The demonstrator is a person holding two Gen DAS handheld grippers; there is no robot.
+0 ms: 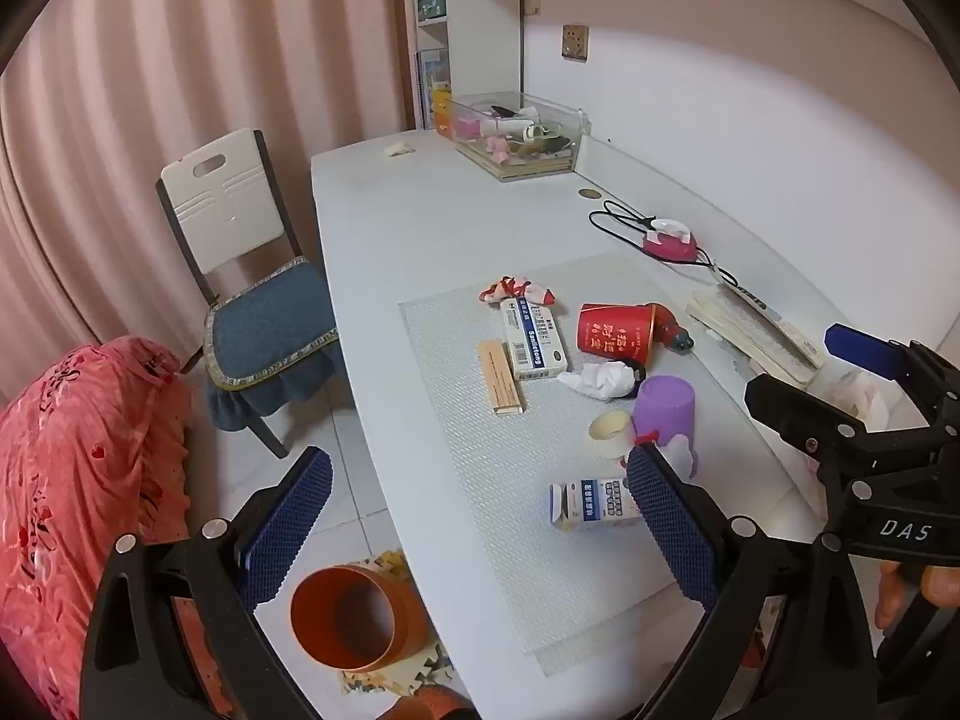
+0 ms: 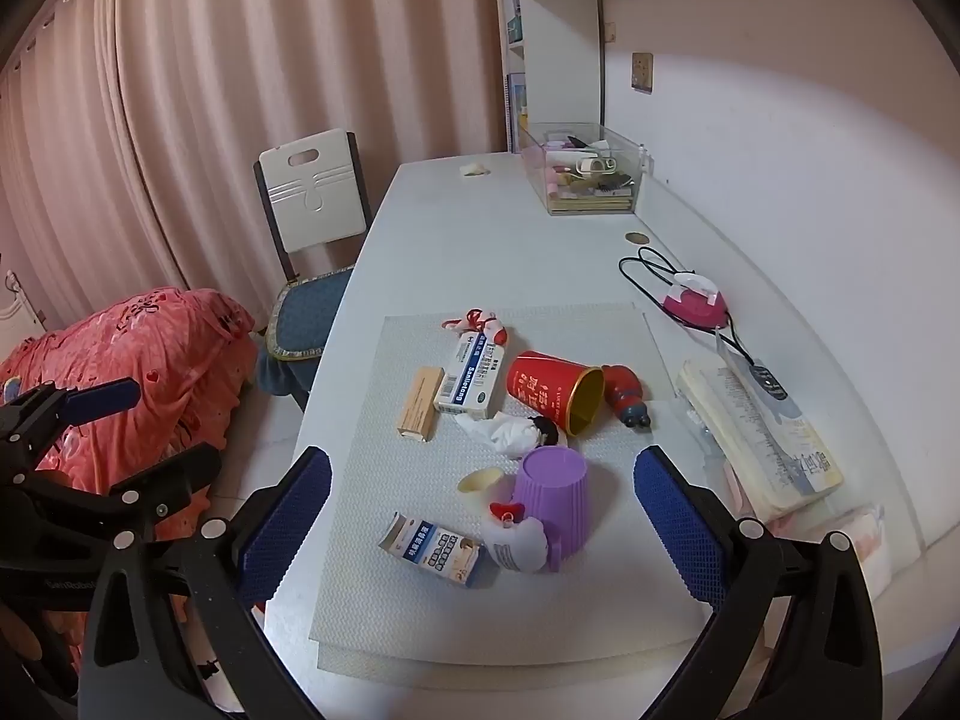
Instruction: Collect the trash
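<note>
The white bench (image 2: 456, 228) fills most of your view, running away toward twelve o'clock; a textured mat (image 2: 372, 552) covers its near part, and the trash lies on that mat. Off the bench at seven o'clock in the left wrist view, an orange bin (image 1: 354, 618) stands on the floor, its mouth tipped toward you; its inside looks bare, as far as you can see. At twelve o'clock, against the wall, a clear box (image 2: 585, 171) holds a jumble of small items too small to name.

Your left tongs (image 1: 480, 534) stand wide open with nothing between the pads, hovering above the bench edge; your right tongs (image 2: 480, 540) are likewise spread wide and empty, over the mat.

On the mat, a red cup (image 2: 549, 390) lies on its side, its mouth toward four o'clock in the right wrist view; whether anything is in it, you cannot tell. A purple cup (image 2: 555, 504) stands upside down, base up, at the centre. A white medicine box (image 2: 471, 384) lies flat, long axis from one to seven o'clock; a tan box (image 2: 418, 403) lies parallel just beside it at nine o'clock. A blue-and-white carton (image 2: 435, 549) lies flat at seven o'clock of the purple cup, long axis from ten to four o'clock. A crumpled tissue (image 2: 510, 433) sits between the medicine box and the purple cup; a small tape roll (image 2: 480, 483) rests just beside the purple cup at nine o'clock.
</note>
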